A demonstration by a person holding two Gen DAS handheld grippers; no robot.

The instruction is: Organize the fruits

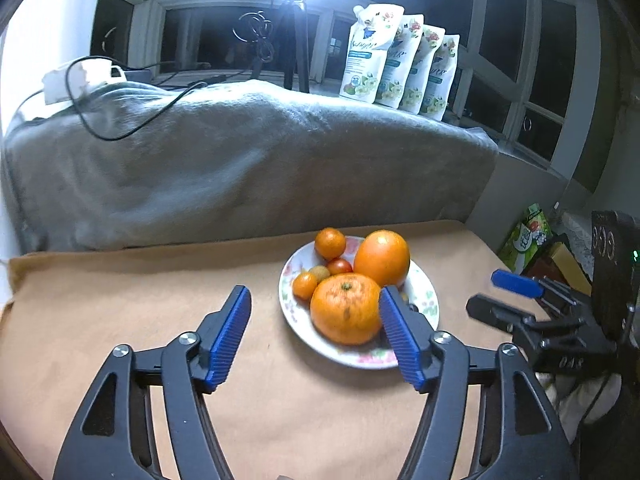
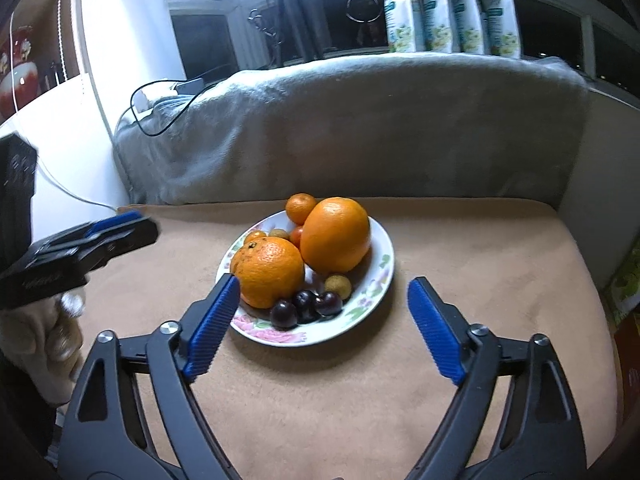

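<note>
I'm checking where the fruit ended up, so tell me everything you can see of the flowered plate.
The plate is round, shallow and white, glossy like ceramic, with pink and green flowers printed around its rim. It sits flat on the tan cloth before a grey blanket. It carries two large oranges, smaller orange fruits, three dark cherries and small yellowish fruits. Neither gripper touches it.

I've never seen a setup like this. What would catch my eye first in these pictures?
Probably the flowered plate in the middle of the tan cloth, piled with two big oranges, small citrus and dark cherries. Next, the blue-tipped right gripper and left gripper, both open and empty in front of it.
</note>
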